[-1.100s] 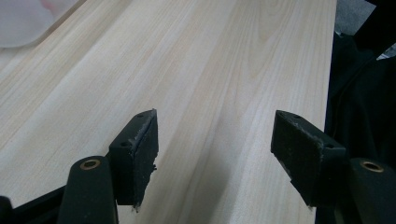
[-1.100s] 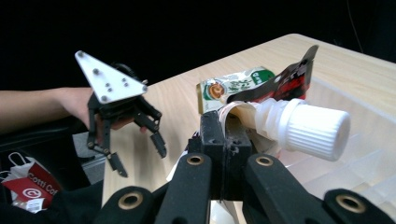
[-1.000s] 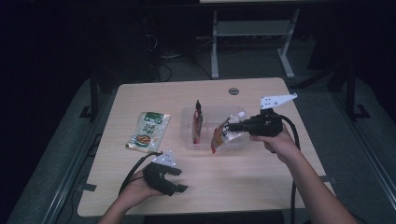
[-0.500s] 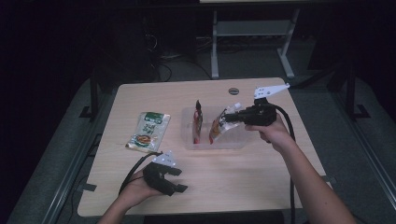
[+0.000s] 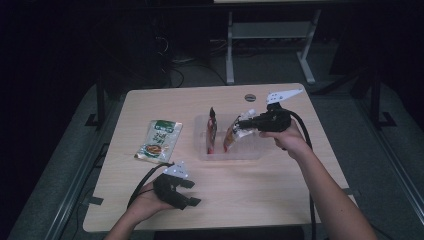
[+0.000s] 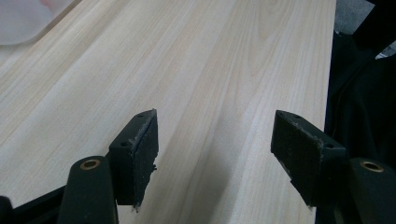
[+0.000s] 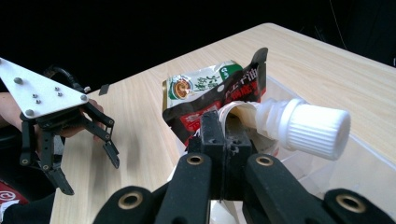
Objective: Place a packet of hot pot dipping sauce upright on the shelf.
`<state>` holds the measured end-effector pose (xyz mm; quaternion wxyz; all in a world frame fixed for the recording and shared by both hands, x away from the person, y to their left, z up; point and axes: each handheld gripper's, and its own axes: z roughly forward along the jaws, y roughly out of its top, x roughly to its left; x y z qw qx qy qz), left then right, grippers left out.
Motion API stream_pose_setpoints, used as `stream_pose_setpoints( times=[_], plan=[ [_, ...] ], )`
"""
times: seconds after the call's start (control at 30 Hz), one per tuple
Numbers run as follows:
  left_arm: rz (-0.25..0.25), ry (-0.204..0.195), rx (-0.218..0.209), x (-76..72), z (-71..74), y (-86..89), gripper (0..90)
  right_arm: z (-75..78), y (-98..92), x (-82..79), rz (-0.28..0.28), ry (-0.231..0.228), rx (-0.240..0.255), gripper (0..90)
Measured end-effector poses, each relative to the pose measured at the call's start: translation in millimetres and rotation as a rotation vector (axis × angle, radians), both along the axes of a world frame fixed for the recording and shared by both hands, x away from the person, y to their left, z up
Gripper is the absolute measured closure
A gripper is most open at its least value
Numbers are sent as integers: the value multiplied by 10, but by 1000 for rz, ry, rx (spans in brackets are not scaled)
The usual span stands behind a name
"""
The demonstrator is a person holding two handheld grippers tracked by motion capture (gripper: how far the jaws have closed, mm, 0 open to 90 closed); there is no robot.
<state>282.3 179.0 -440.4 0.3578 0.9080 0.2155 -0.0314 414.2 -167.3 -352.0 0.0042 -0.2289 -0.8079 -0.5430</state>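
Clear bin [image 5: 250,152] | right gripper [image 5: 243,123] clamps spouted pouch [image 5: 234,135] | left gripper [image 5: 192,192] open

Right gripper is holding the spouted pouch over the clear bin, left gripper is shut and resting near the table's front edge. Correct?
One slip: the left gripper is open, not shut. The left gripper view shows its fingers standing wide apart over bare table with nothing between them. The rest holds: in the high view the right gripper is shut on the spouted pouch over the clear bin.
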Motion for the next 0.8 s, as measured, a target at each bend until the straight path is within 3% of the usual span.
stream_pose_setpoints(
  times=[0.8],
  plan=[
    [-12, 7, 2, 9, -14, -5, 318, -197, 146, 163, -27, 42, 1, 895]
  ],
)
